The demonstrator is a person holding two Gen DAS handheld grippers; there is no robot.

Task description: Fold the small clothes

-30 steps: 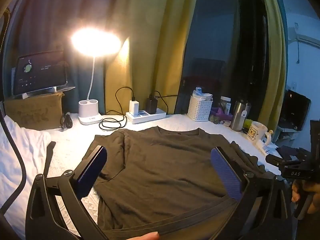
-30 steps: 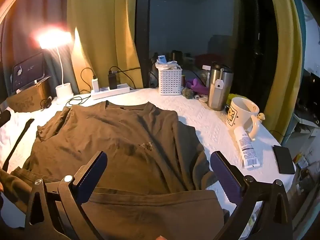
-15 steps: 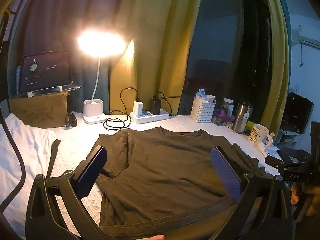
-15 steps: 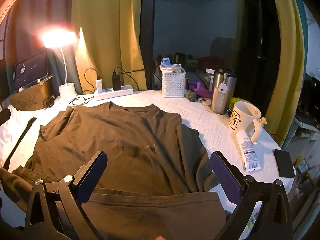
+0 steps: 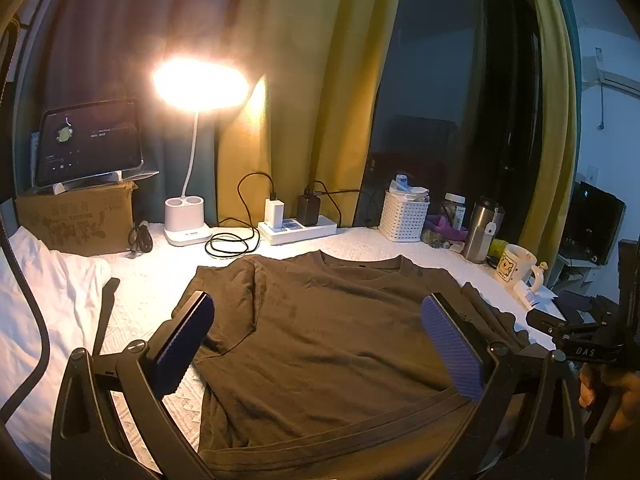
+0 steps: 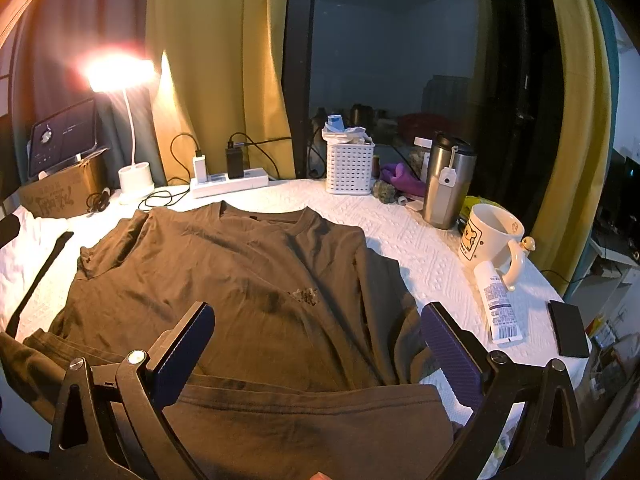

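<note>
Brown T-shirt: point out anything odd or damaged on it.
The brown T-shirt has a small rough, pale patch on its chest, like a stain or worn print. Its bottom hem is doubled over.

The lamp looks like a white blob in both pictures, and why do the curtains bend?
Left wrist view: the lamp is overexposed, its glare spilling onto the curtain, while the shirt stays dim. Right wrist view: the same glare, smaller, at upper left. In both, the fisheye lens bows straight edges outward and darkens the corners.
</note>
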